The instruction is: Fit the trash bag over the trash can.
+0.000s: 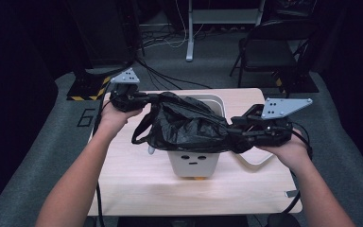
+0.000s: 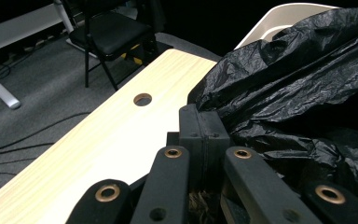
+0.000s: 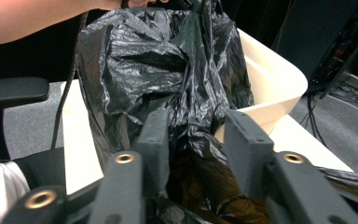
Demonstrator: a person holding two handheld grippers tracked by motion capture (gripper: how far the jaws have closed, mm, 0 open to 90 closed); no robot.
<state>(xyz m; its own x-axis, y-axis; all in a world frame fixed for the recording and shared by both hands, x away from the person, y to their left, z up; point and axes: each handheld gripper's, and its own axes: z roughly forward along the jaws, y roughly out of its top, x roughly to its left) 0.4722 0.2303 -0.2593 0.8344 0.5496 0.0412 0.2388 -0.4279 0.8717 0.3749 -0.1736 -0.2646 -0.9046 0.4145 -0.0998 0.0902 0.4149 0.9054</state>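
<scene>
Nearest me, my right gripper (image 1: pixel 238 128) has its jaws apart w/ black bag (image 1: pixel 189 125) film bunched loosely between them, pads not pressing. The bag is spread over the top of the white bin (image 1: pixel 194 163) mid-table, not yet down inside or folded over the rim. Farther off, my left gripper (image 1: pixel 144 98) is clamped tight on the bag's far edge. So: bag opened & positioned; lining the bin is left, I reckon.
</scene>
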